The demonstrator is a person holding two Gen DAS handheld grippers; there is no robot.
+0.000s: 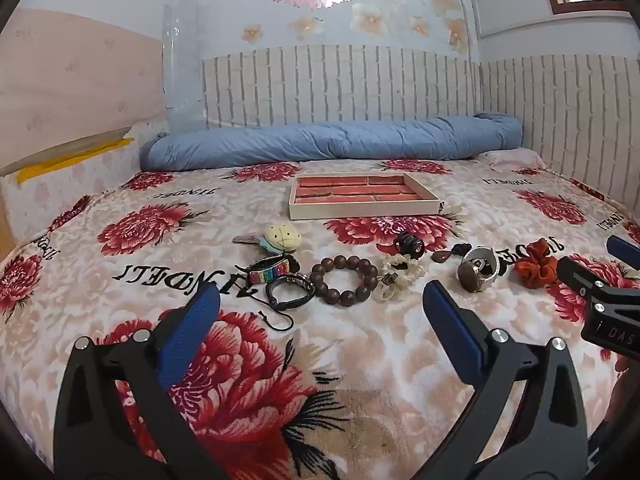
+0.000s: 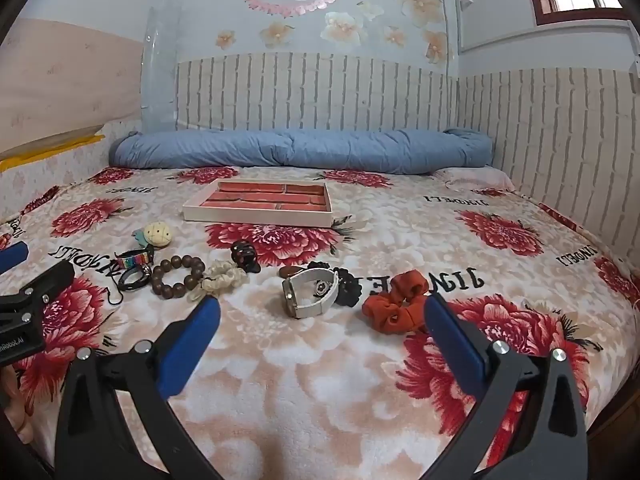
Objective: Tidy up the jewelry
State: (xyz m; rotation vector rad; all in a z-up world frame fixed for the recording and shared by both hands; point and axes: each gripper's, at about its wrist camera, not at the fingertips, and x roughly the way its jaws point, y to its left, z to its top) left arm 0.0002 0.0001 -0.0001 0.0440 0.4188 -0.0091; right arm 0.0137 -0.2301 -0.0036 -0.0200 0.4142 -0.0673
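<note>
A cream jewelry tray [image 1: 362, 211] [image 2: 256, 218] with red compartments lies on the flowered bed. In front of it runs a row of pieces: a brown bead bracelet [image 1: 344, 285] [image 2: 176, 276], a rainbow-strap watch [image 1: 270, 270] [image 2: 134, 259], a black cord bracelet [image 1: 290, 292], a cream scrunchie [image 1: 400, 274] [image 2: 222, 278], a white-strap watch [image 1: 478, 270] [image 2: 310, 294] and an orange scrunchie [image 1: 536, 264] [image 2: 394, 306]. My left gripper [image 1: 320, 304] stands open just short of the bead bracelet. My right gripper [image 2: 320, 312] hangs open near the white watch. Neither holds anything.
A rolled blue quilt [image 1: 332, 140] [image 2: 300, 150] lies along the brick-patterned wall behind the tray. A cream plush charm [image 1: 282, 236] [image 2: 158, 234] and a black clip [image 1: 408, 245] [image 2: 244, 256] lie among the pieces. Open blanket [image 2: 320, 380] spreads in front of the row.
</note>
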